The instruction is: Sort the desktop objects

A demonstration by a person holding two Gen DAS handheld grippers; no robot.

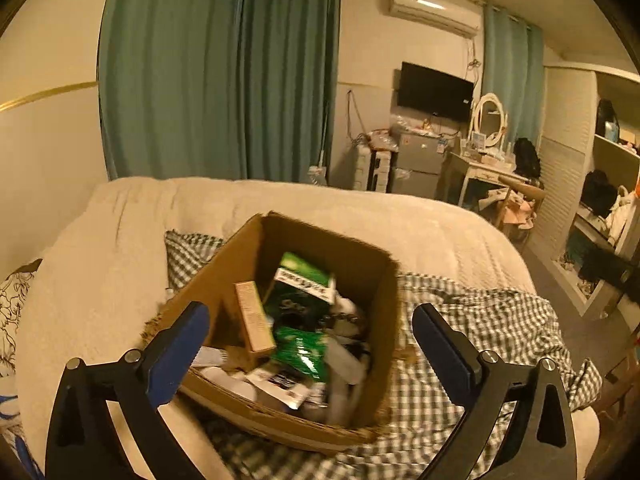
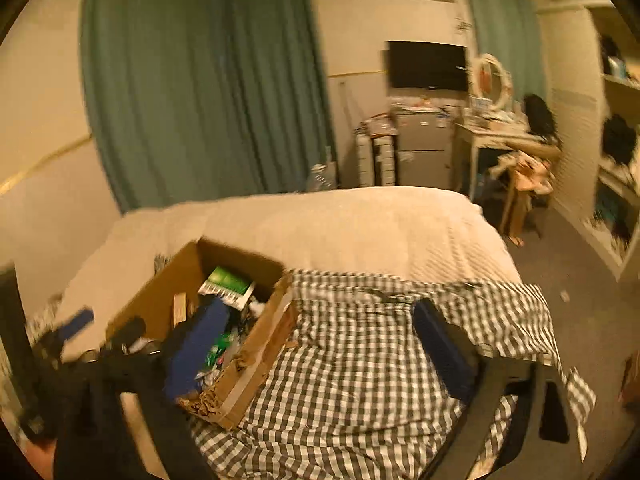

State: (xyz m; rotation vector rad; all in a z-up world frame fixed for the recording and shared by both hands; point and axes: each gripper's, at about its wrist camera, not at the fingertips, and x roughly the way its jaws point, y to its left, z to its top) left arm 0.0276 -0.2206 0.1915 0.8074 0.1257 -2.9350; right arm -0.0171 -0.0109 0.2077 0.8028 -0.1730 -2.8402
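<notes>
— While both claws hang wide and empty, our left claw frames the box on the bed.
— Yes, and our right claw waits over the checked cloth, just beside it.

The left wrist camera looks forward and down between its claw's fingers, close above the cardboard box. The right wrist camera (blurred) sits further right, the box left of its claw. Both share the bed and curtains.
</notes>
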